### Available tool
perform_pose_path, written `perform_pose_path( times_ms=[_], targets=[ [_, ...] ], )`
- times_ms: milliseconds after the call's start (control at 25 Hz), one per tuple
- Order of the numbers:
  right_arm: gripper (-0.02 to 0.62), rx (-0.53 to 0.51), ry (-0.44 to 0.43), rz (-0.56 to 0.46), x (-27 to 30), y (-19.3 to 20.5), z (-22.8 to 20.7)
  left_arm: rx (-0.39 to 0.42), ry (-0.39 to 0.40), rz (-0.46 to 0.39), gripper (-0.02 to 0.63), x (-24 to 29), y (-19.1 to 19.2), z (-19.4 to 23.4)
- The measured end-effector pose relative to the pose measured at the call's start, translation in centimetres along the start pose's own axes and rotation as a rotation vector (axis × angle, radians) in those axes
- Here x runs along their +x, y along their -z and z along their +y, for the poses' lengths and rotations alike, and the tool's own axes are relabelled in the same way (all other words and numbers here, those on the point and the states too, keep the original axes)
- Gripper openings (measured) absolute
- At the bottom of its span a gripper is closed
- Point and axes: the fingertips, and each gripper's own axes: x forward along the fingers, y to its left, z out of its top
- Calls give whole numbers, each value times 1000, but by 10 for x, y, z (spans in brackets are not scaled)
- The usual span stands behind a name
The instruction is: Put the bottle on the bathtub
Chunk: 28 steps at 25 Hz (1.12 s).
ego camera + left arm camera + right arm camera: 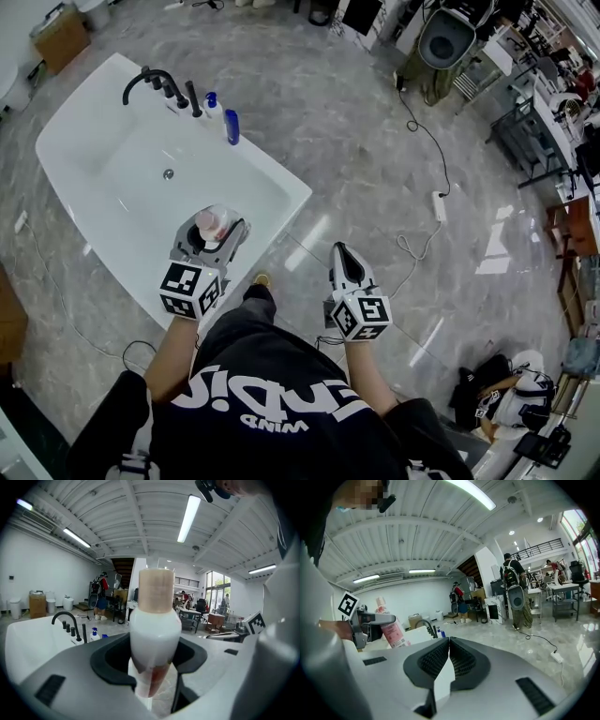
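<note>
Two grippers are working here: the left gripper (216,232) is clamping its jaws on the bottle (212,221), white-bodied with a pale cap, and holding it upright above the 5 o'clock end of the bathtub (112,159). The right gripper (344,258), at 3 o'clock from the left one, is hovering over the floor with its jaws pressed together on nothing. A black faucet (150,82) and two small bottles (232,127) are standing on the tub's 12 o'clock edge
</note>
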Motion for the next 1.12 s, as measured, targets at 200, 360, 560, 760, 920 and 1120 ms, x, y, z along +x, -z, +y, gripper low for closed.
perform_pose_path(
  times_ms=[200,360,560,760,920,1120],
  targets=[
    [25,-14,9,5,44,-18,-12,-7,10,10,225,40,-13,24],
    [25,-13,5,5,63,-28,-22,-9,-3,23,225,61,-17,34],
    [25,-29,-12,12,81,-35,-32,-23,-23,45,225,79,-15,37],
    [26,-41,-34,41,100,-31,-42,-36,-51,45,225,98,-10,42],
    [26,-35,-45,50,120,-24,-48,-48,-71,41,225,118,0,57],
    [25,-42,-55,77,141,-16,-56,-61,-87,40,225,152,18,76]
  ],
)
